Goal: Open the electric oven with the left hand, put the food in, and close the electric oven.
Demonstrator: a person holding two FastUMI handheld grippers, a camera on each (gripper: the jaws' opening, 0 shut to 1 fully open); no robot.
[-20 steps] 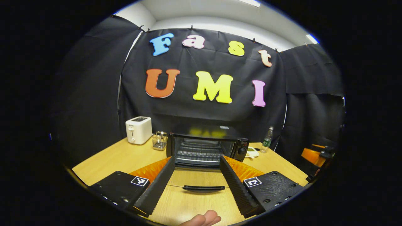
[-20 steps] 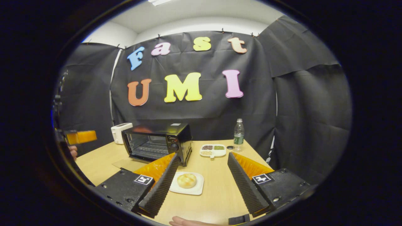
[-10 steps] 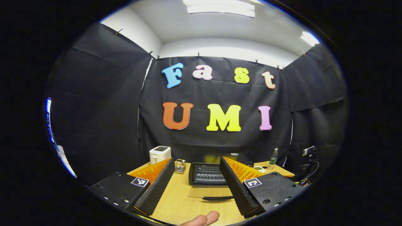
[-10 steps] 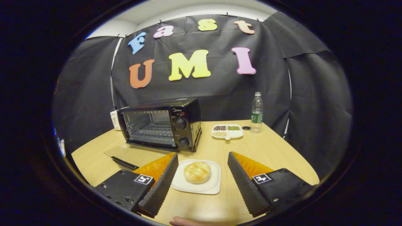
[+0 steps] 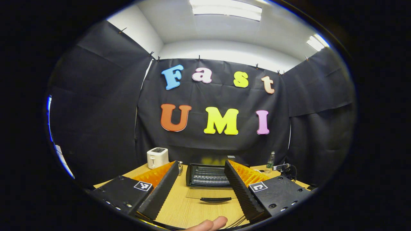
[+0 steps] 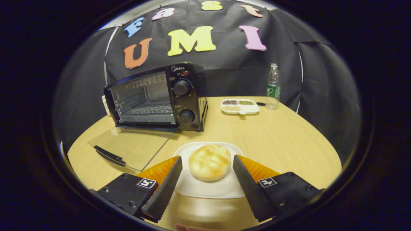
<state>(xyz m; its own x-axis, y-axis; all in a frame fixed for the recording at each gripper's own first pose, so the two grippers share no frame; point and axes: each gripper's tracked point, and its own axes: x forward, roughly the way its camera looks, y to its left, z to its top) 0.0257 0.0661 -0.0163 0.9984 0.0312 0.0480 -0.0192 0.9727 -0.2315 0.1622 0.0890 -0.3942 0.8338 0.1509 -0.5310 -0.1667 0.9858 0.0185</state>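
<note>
Two grippers spread, empty | right gripper has been lowered around bun on plate | left gripper withdrawn from oven, door down | grasp judged next

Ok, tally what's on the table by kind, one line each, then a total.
Appliances: 2, oven, toaster
Dishes: 2, plate, divided tray
Food: 1, bun
Bottles: 1, bottle
Glass holder: 1
Total: 7
</note>
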